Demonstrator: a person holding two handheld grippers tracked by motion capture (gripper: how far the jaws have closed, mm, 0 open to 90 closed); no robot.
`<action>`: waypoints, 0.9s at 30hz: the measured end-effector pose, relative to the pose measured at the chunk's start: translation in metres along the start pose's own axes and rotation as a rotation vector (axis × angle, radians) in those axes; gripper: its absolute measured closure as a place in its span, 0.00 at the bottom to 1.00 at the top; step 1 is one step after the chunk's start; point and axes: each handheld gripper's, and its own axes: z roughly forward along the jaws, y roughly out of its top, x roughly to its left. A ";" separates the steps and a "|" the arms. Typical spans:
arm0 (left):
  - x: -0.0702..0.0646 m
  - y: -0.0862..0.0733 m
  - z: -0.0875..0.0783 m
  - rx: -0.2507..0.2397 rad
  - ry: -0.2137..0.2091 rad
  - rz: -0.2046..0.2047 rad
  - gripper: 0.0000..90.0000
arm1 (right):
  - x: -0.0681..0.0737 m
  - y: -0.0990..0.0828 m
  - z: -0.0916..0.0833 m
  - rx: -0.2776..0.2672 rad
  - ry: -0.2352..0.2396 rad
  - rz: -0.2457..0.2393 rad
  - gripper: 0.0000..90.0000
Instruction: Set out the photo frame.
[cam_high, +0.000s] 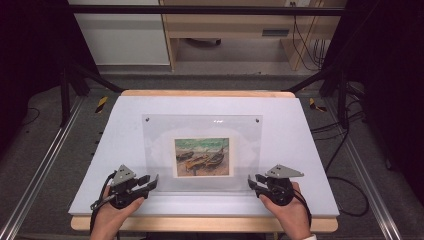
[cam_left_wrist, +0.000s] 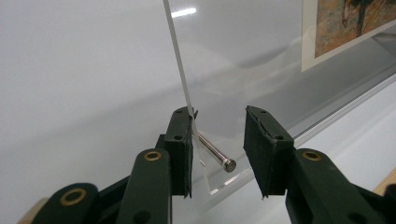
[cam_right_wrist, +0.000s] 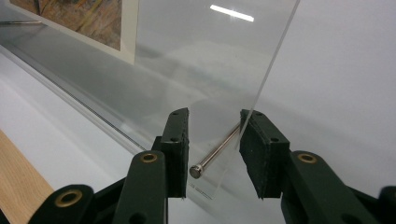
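Note:
A clear acrylic picture frame (cam_high: 160, 135) holding a print of beached boats (cam_high: 202, 156) rests on the white table top (cam_high: 300, 150). My left gripper (cam_high: 152, 181) is at the frame's near left corner. In the left gripper view the clear panel (cam_left_wrist: 233, 56) touches the tip of the left pad of my left gripper (cam_left_wrist: 217, 112). A metal pin (cam_left_wrist: 212, 151) points at the other pad with a gap left. My right gripper (cam_high: 252, 182) is at the near right corner. In the right gripper view my right gripper (cam_right_wrist: 215, 114) has one pad at the panel's edge. The head of the pin (cam_right_wrist: 215, 151) meets the other pad.
The table's wooden edge (cam_high: 200, 223) runs along the front. Black rig posts (cam_high: 65, 90) stand at the back corners, with metal rails (cam_high: 35, 175) on the floor at both sides. Cables (cam_high: 345, 150) lie at the right, and wooden furniture (cam_high: 225, 30) stands behind.

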 end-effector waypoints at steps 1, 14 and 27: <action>0.000 0.000 0.000 0.001 -0.001 0.000 0.68 | 0.000 0.000 0.000 0.001 -0.001 0.002 0.70; -0.001 -0.002 0.000 0.020 -0.008 0.008 0.69 | 0.002 -0.003 -0.001 0.015 0.011 0.003 0.70; -0.001 -0.002 0.001 0.039 -0.017 0.019 0.68 | 0.003 -0.006 -0.001 0.027 0.014 -0.008 0.71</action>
